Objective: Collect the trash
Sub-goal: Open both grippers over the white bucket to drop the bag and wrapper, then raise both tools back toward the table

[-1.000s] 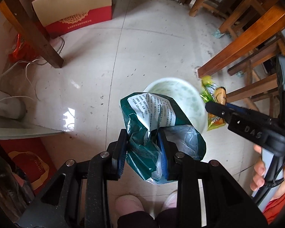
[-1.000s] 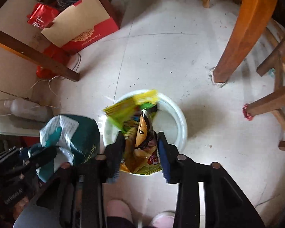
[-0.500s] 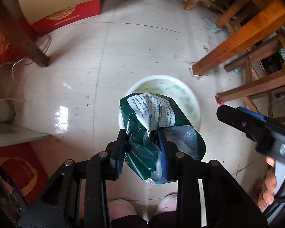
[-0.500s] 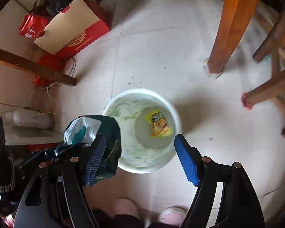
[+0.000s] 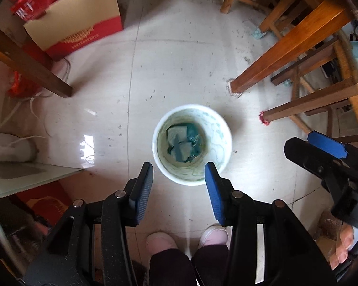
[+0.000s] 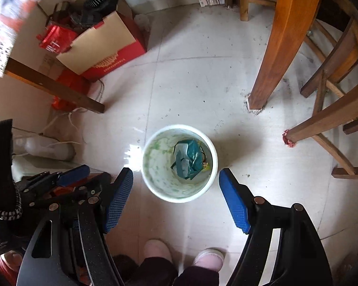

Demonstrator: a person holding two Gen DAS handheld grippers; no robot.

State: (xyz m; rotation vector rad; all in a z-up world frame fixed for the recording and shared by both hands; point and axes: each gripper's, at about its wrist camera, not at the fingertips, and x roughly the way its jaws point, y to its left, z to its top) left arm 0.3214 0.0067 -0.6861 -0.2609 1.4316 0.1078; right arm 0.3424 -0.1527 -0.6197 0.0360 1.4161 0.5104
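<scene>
We hold the left gripper (image 5: 179, 186) and right gripper (image 6: 176, 197) above the white bin (image 5: 226, 143) on the floor (image 5: 179, 59), fingers of both spread and empty. The green wrapper (image 6: 189, 158) lies inside, over a yellow packet (image 6: 206, 166).

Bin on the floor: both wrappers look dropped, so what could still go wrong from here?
The bin is light-looking and stands free near the person's feet; a step forward might knock it over. The green bag lies loosely crumpled inside, so it could spill out. Both the left gripper and right gripper hang open and empty.
</scene>
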